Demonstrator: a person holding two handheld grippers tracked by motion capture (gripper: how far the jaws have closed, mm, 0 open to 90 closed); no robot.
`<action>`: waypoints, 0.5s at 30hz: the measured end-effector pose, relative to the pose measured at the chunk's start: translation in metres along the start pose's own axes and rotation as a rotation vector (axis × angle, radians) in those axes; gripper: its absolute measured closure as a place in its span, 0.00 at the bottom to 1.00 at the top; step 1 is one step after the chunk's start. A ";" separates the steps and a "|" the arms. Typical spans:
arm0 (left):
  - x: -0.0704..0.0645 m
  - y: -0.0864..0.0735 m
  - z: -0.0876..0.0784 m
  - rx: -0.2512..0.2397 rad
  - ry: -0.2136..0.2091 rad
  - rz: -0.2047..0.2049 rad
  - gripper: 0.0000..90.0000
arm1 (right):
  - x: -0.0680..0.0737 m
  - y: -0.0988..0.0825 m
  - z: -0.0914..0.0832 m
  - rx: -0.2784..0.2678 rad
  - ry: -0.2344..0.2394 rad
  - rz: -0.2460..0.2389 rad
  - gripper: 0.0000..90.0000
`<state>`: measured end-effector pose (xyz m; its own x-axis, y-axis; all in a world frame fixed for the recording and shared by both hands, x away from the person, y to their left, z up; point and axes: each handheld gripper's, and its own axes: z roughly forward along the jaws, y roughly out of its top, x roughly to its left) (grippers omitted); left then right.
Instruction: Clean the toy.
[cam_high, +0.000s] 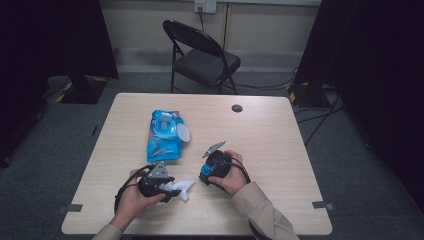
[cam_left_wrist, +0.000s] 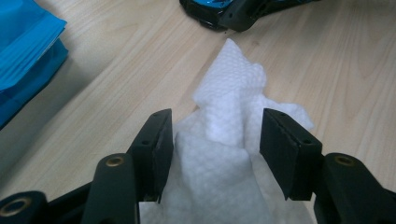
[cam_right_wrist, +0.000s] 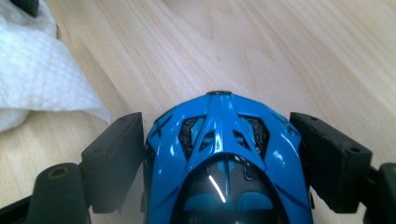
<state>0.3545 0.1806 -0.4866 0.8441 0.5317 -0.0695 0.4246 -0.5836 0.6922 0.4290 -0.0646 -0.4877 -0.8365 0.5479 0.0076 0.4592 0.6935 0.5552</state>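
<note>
Glossy blue toy car (cam_right_wrist: 226, 158), sleek and wedge-nosed, sits between the right gripper's (cam_right_wrist: 219, 154) jaws; contact unclear. Just left of car, crumpled embossed white wipe (cam_left_wrist: 224, 154) pinched by left gripper (cam_left_wrist: 215, 149). Blue wipes pack (cam_high: 165, 135) beyond.

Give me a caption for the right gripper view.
Right gripper jaws flank a blue toy car on the wooden table.

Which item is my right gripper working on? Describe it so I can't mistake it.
On the wooden table, look near the front edge, right of the white wipe. There the right gripper has a small toy car between its jaws: glossy blue with black vents, unlike the flat blue wipes pack.
</note>
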 end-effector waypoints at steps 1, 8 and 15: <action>0.000 0.000 0.000 0.000 0.001 0.001 0.49 | 0.000 0.000 0.000 0.001 -0.002 -0.002 0.22; -0.001 0.001 -0.001 -0.002 0.006 0.005 0.49 | -0.001 -0.001 -0.001 -0.006 -0.002 -0.007 0.27; 0.001 0.001 -0.003 -0.009 0.015 0.006 0.48 | -0.002 -0.003 -0.004 -0.027 -0.002 0.000 0.29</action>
<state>0.3546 0.1824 -0.4840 0.8414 0.5376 -0.0548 0.4166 -0.5808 0.6993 0.4278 -0.0699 -0.4858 -0.8360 0.5487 0.0064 0.4510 0.6803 0.5777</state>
